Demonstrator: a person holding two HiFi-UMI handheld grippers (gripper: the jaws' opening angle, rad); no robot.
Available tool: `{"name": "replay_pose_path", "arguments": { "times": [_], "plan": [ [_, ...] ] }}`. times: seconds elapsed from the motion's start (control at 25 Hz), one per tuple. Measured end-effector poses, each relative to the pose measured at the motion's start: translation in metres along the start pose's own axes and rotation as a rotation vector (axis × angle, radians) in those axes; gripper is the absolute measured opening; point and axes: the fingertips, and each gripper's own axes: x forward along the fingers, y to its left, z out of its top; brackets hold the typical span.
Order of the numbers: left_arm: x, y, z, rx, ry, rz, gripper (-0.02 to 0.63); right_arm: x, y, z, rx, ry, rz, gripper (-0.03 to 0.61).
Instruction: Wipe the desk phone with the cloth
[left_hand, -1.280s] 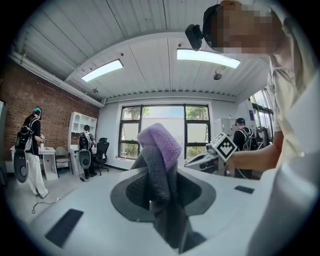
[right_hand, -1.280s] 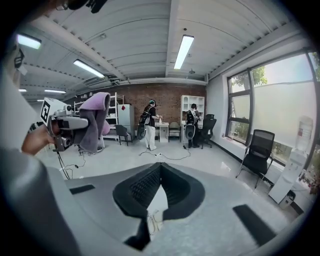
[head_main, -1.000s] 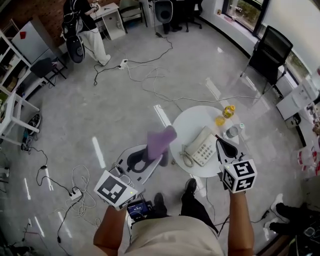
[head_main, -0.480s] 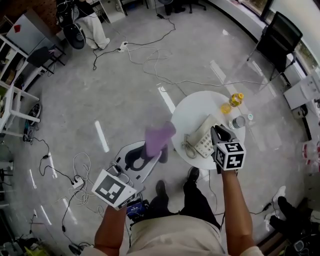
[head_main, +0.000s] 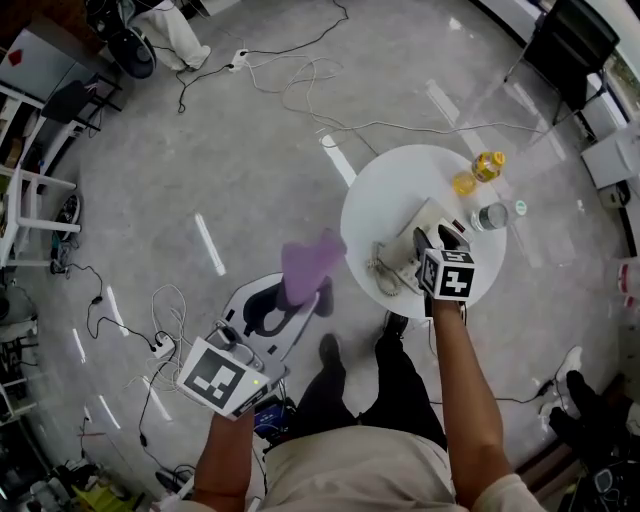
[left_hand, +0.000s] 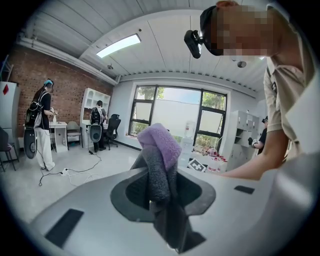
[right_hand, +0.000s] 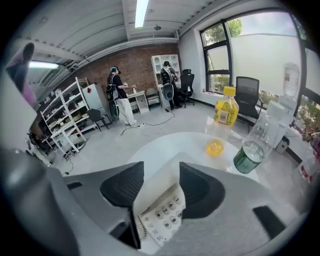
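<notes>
Two grippers working | left gripper (head_main: 297, 308) is clamping the purple cloth (head_main: 310, 268) at 9 o'clock of the desk phone (head_main: 403, 262), off-table | phone is sitting near the 6 o'clock edge of the table (head_main: 385, 190) | right gripper (head_main: 437, 240) is opening over it, gripping nothing | advised: steadying phone before wiping.

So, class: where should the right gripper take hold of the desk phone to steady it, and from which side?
Probably across the body's side edges beside the keypad, from above: the desk phone lies keypad up on the table, and the right gripper, jaws opening, hangs over it with the keypad between them. Avoid the coiled cord.
</notes>
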Motion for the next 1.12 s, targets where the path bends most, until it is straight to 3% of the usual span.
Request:
{"name": "replay_pose_path", "arguments": {
  "times": [0.44,0.92,1.12],
  "plan": [
    [0.027,0.006,-0.032,-0.03,0.059,0.001,0.091,0.055,-0.015,-0.035,0.138,0.062,-0.133,0.359],
    [0.033,0.015,-0.043,-0.038,0.083,0.004,0.091,0.083,-0.015,-0.048,0.215,0.091,-0.232,0.334],
    [0.031,0.016,-0.041,-0.036,0.08,0.004,0.091,0.08,-0.019,-0.054,0.326,0.107,-0.235,0.288]
  ]
}}
